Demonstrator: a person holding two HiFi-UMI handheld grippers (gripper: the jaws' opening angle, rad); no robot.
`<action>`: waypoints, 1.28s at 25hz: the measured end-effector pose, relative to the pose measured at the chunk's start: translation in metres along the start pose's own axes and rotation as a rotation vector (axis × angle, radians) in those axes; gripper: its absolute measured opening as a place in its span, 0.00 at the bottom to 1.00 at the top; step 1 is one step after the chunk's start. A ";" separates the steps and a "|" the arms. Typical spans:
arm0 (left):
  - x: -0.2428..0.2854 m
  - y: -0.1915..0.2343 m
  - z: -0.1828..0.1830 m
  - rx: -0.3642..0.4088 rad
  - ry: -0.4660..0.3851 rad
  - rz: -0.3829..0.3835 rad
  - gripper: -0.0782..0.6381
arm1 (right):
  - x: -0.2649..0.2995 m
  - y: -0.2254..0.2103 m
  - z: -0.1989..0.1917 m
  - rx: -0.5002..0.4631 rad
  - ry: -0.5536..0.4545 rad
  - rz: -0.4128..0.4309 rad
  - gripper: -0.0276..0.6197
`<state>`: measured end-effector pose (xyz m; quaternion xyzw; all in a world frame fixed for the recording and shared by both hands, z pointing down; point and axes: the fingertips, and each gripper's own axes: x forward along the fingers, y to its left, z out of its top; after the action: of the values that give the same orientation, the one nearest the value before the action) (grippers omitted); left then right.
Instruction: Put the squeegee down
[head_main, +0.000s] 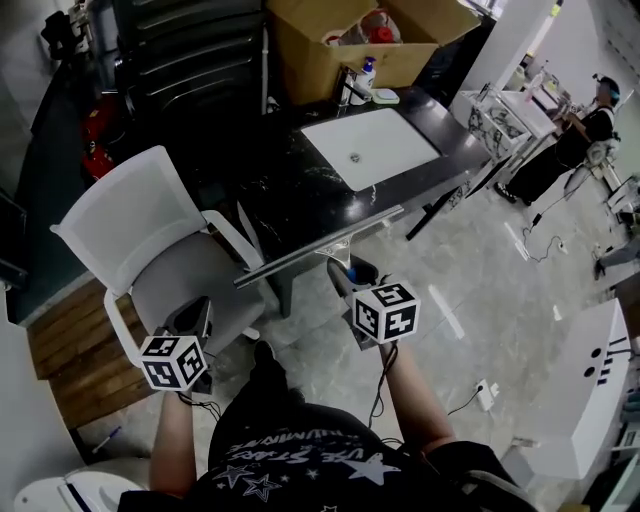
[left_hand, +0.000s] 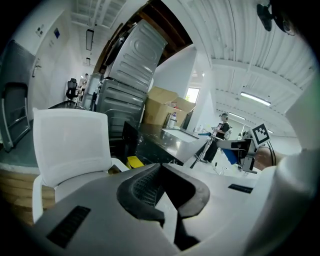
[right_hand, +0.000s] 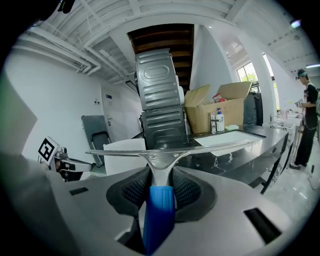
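The squeegee (head_main: 320, 248) has a long metal blade and a blue handle (right_hand: 160, 205). My right gripper (head_main: 345, 272) is shut on that handle and holds the blade (right_hand: 175, 150) crosswise in the air, just in front of the near edge of the black counter (head_main: 290, 190). In the right gripper view the pads (right_hand: 134, 190) press both sides of the neck. My left gripper (head_main: 195, 315) hangs lower left over the seat of the white chair (head_main: 140, 225). Its jaws stand apart with nothing between them (left_hand: 167, 187).
A white sink (head_main: 370, 145) is set into the counter, with a bottle (head_main: 365, 75) and a cardboard box (head_main: 330, 40) behind it. A person (head_main: 580, 130) stands at the far right. A power strip (head_main: 487, 392) lies on the tiled floor.
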<state>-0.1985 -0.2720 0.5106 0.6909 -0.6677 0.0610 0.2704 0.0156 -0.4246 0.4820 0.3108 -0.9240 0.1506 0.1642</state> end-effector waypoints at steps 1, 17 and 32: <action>0.009 0.008 0.007 -0.002 0.000 -0.005 0.14 | 0.012 -0.001 0.007 -0.012 0.007 0.006 0.26; 0.148 0.124 0.122 -0.039 -0.023 -0.075 0.14 | 0.197 -0.045 0.109 -0.256 0.152 0.098 0.26; 0.176 0.152 0.146 -0.083 -0.069 0.011 0.14 | 0.277 -0.063 0.127 -0.474 0.274 0.338 0.26</action>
<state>-0.3658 -0.4892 0.5102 0.6771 -0.6823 0.0108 0.2754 -0.1799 -0.6661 0.4887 0.0831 -0.9411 -0.0032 0.3276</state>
